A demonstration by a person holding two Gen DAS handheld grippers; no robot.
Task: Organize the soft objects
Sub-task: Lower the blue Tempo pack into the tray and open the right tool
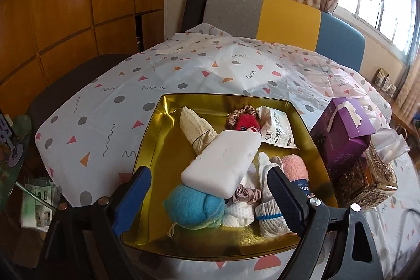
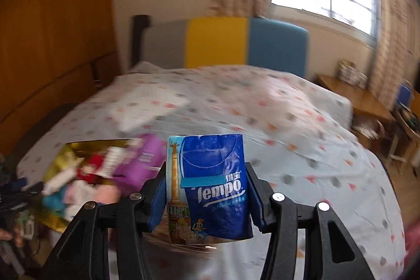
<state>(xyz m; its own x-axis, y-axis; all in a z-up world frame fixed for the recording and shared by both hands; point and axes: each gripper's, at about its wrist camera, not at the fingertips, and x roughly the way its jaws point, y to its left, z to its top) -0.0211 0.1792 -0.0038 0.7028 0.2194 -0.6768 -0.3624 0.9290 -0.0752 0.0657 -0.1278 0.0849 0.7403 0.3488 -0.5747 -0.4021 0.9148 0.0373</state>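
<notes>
**Left wrist view: tin filled, tissue pack held aloft**

The gold tin (image 1: 155, 138) on the patterned tablecloth (image 1: 110, 96) holds a white sponge (image 1: 223, 162), blue ball (image 1: 194, 206) and socks. The left gripper (image 1: 210, 198) hangs open above them. The right gripper (image 2: 207, 196) clamps a blue Tempo tissue pack (image 2: 218, 188), right of the tin.

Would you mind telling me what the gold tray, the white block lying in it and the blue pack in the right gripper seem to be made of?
Gold tray: likely thin metal, its glossy walls mirroring the contents.
White block: probably foam sponge, matte with rounded corners.
Blue pack: crinkled, shiny printed plastic film, presumably holding tissues, gripped by the right gripper.
</notes>
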